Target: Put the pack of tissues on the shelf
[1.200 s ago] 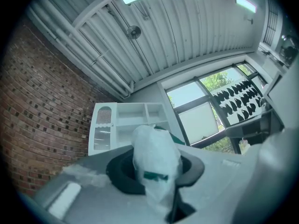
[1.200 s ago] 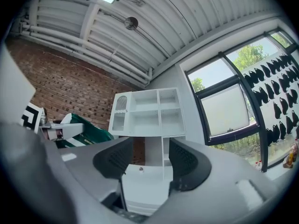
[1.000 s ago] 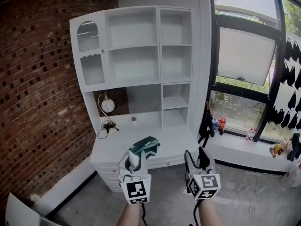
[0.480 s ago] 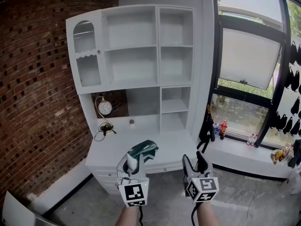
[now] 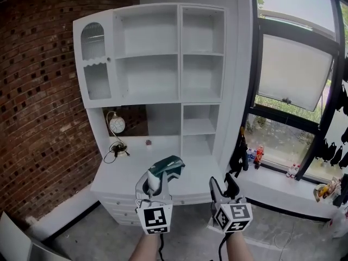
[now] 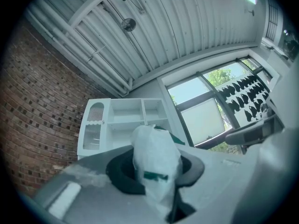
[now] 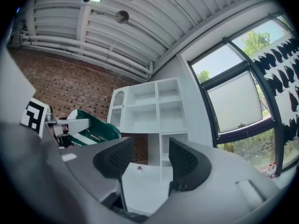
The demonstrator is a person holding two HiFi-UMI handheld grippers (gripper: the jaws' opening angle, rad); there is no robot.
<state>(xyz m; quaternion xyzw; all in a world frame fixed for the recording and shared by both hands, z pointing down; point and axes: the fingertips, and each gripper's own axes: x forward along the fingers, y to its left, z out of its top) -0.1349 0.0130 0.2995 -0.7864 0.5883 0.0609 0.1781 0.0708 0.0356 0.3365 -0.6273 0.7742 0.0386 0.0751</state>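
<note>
Nearest us, the left tool [image 5: 156,185] is clamped on the pack of tissues [image 5: 167,169]. The pack juts past its jaws in mid-air, off the front edge of the desk [image 5: 122,175]. Just beside it, the right tool [image 5: 223,184] has its jaws parted with nothing between them. The pack is a soft packet, dark green on its outer face and white with a green band on the end facing the left tool's camera. It looks crumpled where the pads squeeze it. We read this as the carrying step: the pack is gripped but not yet at a compartment. Beyond, a small clock [image 5: 116,125] sits at the desk's back left corner, under the white shelf unit [image 5: 145,78], whose open compartments look bare. The next move, as we judge it, calls for bringing the pack into one compartment and setting it flat before letting go.
</note>
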